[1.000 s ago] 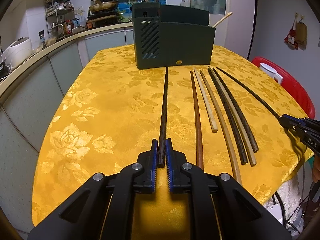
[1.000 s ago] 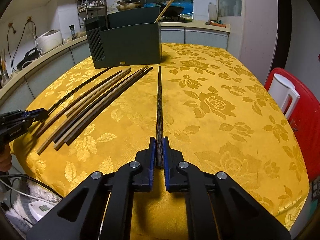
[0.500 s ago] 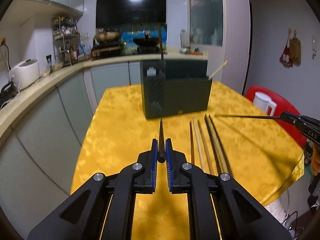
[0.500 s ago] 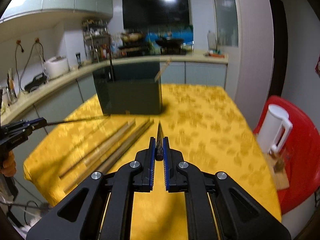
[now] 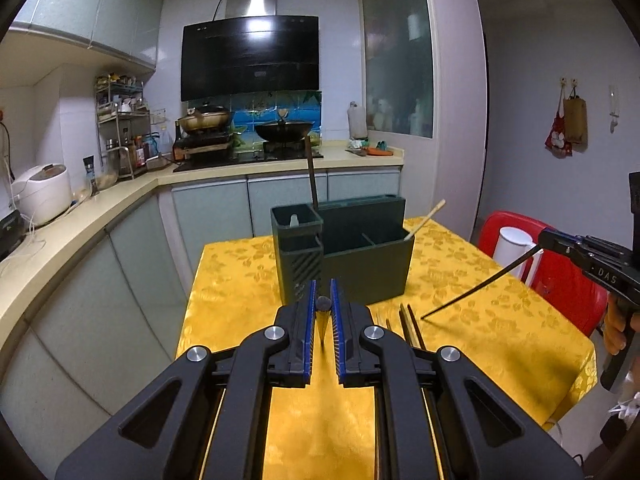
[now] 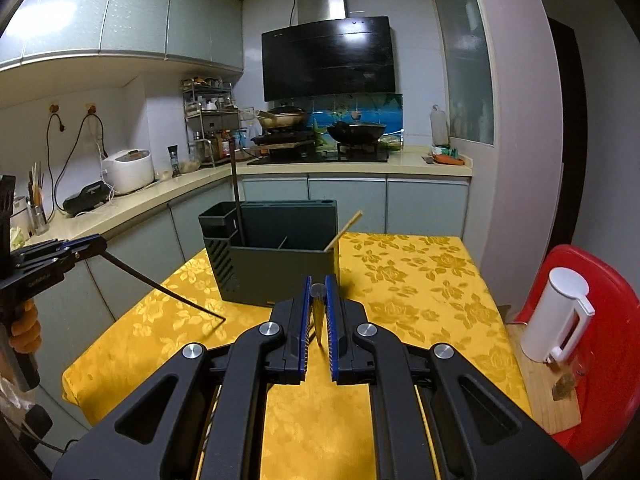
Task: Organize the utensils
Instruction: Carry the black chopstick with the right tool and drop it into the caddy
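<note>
- Left tool (image 5: 322, 307): jaws clamped on butt end of a dark chopstick (image 5: 321, 325); the stick points fwd and down toward the tabletop (image 5: 240, 280), seen nearly end-on.
- Right tool (image 6: 318, 289): same condition, clamped on a second dark chopstick (image 6: 318, 320). In the left wrist view this stick slants down w/ its tip near the yellow cloth.
- Target: dark green utensil holder (image 5: 368, 272), upright near the far end of the tabletop. One dark chopstick and one light bamboo chopstick (image 5: 424, 220) stand in it already.
- Remaining chopsticks (image 5: 410, 326) lie flat just right of the left tool, mostly hidden by it. Judged: task well short of done.
- Risk 1: each grip sits at the very end of a long thin stick. A quick swing could let it pivot or slip between the pads.
- Risk 2: holder has several compartments w/ dividers. A tip meeting a rim or divider could skid off or tip the holder.
- Risk 3: both sticks aim at the same area, so tips may cross or strike the standing chopsticks.
- Risk 4: a low tip may snag the cloth.
</note>
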The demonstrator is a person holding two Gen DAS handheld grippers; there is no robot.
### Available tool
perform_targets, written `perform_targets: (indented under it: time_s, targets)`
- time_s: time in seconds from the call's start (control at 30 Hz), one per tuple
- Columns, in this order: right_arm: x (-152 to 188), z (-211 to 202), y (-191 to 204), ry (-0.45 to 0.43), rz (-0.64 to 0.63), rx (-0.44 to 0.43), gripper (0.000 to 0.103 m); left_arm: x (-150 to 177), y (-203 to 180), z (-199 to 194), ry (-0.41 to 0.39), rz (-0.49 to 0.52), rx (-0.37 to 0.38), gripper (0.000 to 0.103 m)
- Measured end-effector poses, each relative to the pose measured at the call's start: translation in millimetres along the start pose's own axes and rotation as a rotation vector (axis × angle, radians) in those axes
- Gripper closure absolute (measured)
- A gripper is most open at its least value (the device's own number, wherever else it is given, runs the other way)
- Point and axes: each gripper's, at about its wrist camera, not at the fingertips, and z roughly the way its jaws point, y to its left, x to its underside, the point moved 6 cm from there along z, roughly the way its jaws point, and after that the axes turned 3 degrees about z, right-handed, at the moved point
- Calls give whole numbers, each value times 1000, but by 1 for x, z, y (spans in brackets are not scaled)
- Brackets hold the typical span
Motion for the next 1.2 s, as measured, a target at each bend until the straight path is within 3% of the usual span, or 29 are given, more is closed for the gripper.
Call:
perform_targets:
  time_s: [0.37,0.87,1.2]
  targets:
    - [-36,21,-3,9,41,-45,95,-37,4,15,-29,4,28,96]
    - [-75,45,-3,39,66,-67,95,-68,8,37,14,-26,82,96]
    - [-116,39,6,-25,54,-81,95,-118,-4,33,-67,19,85,96]
